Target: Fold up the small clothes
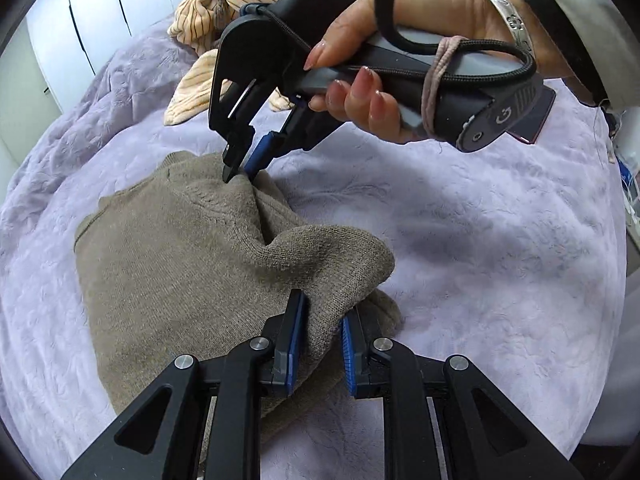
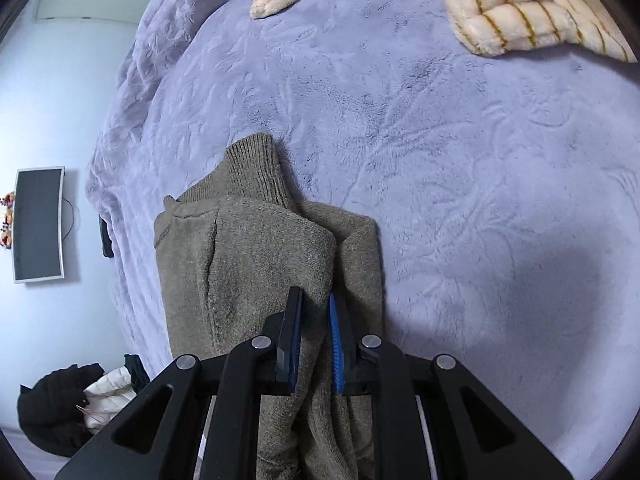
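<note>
Grey-brown knitted sweater (image 1: 172, 248) lying on a lavender plush bed cover (image 1: 460, 240), partly folded. The left gripper (image 1: 318, 328) has its jaws narrow, pinching a raised fold of the knit. The right gripper (image 1: 239, 174), gripped by a person's hand (image 1: 372, 92), likewise clamps the sweater's far edge between nearly closed jaws. Beyond both jaws lies a cream striped fleece garment (image 1: 208, 28).

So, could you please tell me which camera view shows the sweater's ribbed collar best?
The right wrist view. There the collar of the sweater lies unobstructed on the blanket, its ribbing clear. In the left wrist view the collar is only a small bump at the far edge, beside the right gripper.
</note>
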`<state>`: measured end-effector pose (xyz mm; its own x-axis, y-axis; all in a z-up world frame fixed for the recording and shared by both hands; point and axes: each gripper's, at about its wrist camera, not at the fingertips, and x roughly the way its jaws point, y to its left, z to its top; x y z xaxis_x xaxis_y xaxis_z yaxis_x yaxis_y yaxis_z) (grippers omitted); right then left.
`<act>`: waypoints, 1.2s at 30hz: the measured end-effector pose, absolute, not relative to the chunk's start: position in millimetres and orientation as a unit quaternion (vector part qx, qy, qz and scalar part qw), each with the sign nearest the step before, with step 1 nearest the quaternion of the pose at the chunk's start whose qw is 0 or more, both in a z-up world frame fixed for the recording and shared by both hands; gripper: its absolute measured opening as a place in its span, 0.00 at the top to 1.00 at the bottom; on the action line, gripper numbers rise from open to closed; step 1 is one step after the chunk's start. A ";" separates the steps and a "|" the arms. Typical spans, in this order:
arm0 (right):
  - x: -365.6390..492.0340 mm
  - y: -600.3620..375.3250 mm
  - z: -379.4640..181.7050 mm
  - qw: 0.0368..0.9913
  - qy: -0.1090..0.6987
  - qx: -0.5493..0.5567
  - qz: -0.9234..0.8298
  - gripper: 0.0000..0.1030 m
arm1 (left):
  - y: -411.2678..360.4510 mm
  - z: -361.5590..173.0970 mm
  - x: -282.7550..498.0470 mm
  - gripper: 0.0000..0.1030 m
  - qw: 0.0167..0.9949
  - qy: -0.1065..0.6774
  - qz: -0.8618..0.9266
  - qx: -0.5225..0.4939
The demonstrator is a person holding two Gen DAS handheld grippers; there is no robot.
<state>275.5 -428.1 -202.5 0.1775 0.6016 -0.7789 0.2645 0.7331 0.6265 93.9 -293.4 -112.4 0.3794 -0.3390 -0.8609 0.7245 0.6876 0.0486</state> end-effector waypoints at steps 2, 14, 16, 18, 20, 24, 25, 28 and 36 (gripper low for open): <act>273.9 -428.6 -199.6 0.684 0.627 0.349 0.130 0.83 | -292.6 -108.7 91.4 0.82 0.801 0.453 -0.327 0.213; 208.6 -436.8 -132.9 0.708 0.603 0.326 0.166 0.43 | -253.8 -71.5 89.4 0.81 0.798 0.500 -0.302 0.149; 186.1 -429.7 -124.7 0.718 0.601 0.300 0.182 0.43 | -236.6 -65.9 98.6 0.81 0.805 0.511 -0.278 0.119; 166.6 -416.9 -123.2 0.724 0.603 0.267 0.201 0.44 | -221.6 -64.6 112.6 0.81 0.811 0.519 -0.251 0.095; 156.0 -402.3 -128.5 0.725 0.609 0.238 0.217 0.44 | -206.2 -68.7 130.8 0.81 0.815 0.533 -0.216 0.072; 154.8 -374.9 -147.5 0.719 0.631 0.193 0.219 0.56 | -193.2 -83.3 154.2 0.81 0.809 0.553 -0.187 0.062; 155.8 -371.6 -151.5 0.717 0.638 0.186 0.213 0.84 | -192.4 -86.3 156.5 0.81 0.810 0.552 -0.185 0.069; 151.1 -371.1 -158.1 0.712 0.653 0.173 0.192 0.93 | -191.2 -103.1 156.8 0.81 0.800 0.569 -0.173 0.083; 117.6 -397.4 -207.0 0.691 0.674 0.221 0.142 0.94 | -185.4 -133.1 133.4 0.81 0.778 0.602 -0.163 0.071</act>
<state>117.6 -397.4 -207.0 0.0522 0.4945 -0.8676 0.1013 0.8617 0.4972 133.4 -185.4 -133.1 0.2211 -0.1681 -0.9607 0.3386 0.9370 -0.0861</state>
